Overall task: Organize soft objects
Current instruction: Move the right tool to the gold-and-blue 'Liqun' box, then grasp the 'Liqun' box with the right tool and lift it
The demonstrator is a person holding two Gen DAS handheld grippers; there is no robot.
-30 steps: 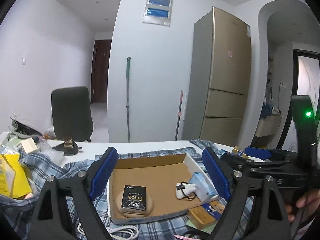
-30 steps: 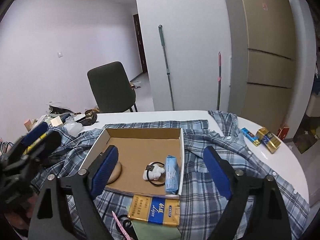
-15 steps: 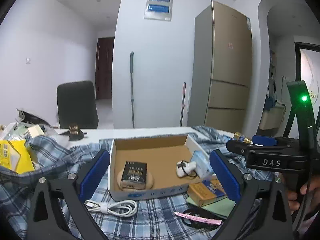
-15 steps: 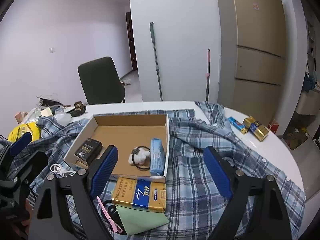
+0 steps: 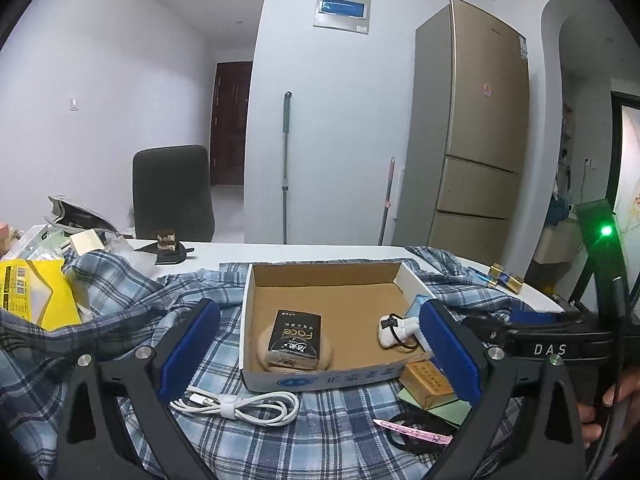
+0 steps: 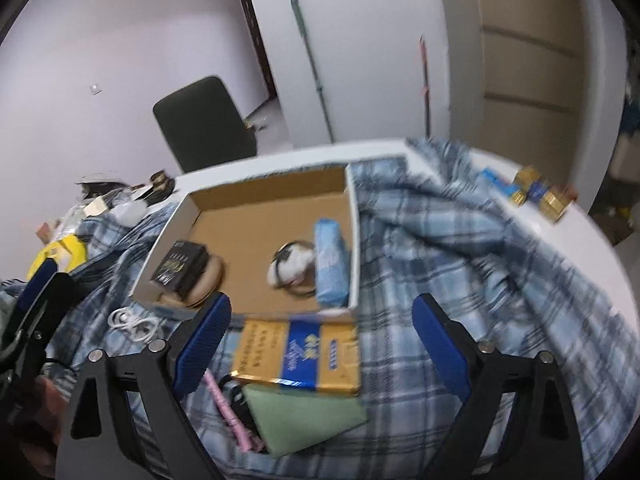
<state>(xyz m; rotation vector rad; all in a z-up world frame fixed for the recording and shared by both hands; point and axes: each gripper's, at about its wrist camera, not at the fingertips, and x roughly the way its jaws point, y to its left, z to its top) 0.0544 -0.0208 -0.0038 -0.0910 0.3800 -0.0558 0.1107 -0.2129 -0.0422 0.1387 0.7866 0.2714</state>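
A blue plaid shirt (image 5: 132,300) (image 6: 460,260) lies crumpled over the white table, under an open cardboard box (image 5: 320,276) (image 6: 272,192). The box holds a black carton (image 5: 294,336) (image 6: 180,266) on a round tan pad, a small white soft toy with a black hair tie (image 5: 394,330) (image 6: 292,264) and a blue tissue pack (image 6: 330,264). My left gripper (image 5: 318,308) is open in front of the box, holding nothing. My right gripper (image 6: 322,302) hangs over the box's near edge and a yellow-and-blue carton (image 6: 298,354); its jaws are opening with nothing gripped.
A coiled white cable (image 5: 240,402), a green sheet (image 6: 304,416), a pink strip (image 5: 416,430) and a black band lie on the shirt before the box. A yellow bag (image 5: 36,296) and clutter sit left. Gold packs (image 6: 552,200) rest near the right edge. A black chair (image 5: 172,192) stands behind.
Both grippers have sunk toward the table. The left view has drawn back, so the cable and the box's front now show, and its jaws spread wider. The right view tilted down and is blurred.
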